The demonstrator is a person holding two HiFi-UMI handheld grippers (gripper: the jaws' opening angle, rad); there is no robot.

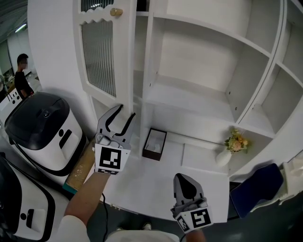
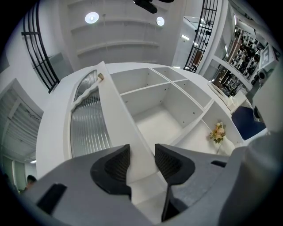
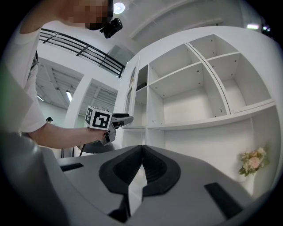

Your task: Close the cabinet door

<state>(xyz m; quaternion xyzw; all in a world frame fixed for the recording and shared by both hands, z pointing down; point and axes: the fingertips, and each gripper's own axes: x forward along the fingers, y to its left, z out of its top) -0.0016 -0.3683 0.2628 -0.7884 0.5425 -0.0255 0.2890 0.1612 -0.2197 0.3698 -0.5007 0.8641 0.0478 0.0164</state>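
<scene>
The white cabinet door [image 1: 99,52] with a ribbed glass pane and a gold knob [image 1: 116,12] stands swung out from the cabinet's left compartment. My left gripper [image 1: 126,112] is at the door's lower free edge. In the left gripper view that edge [image 2: 132,132] runs between the pads [image 2: 116,164] and fills the gap, so the gripper [image 2: 142,161] looks shut on it. My right gripper [image 1: 187,182] hangs low in front of the cabinet, shut with nothing between its pads [image 3: 142,152]. The right gripper view shows the left gripper [image 3: 120,119] at the door.
The open white shelves [image 1: 199,94] hold a small dark box [image 1: 154,144] and a white vase of flowers [image 1: 234,145]. A black-and-white appliance [image 1: 42,132] and a cardboard box [image 1: 83,168] stand left of the cabinet. A blue object [image 1: 255,189] lies at right. A person [image 1: 21,75] stands far left.
</scene>
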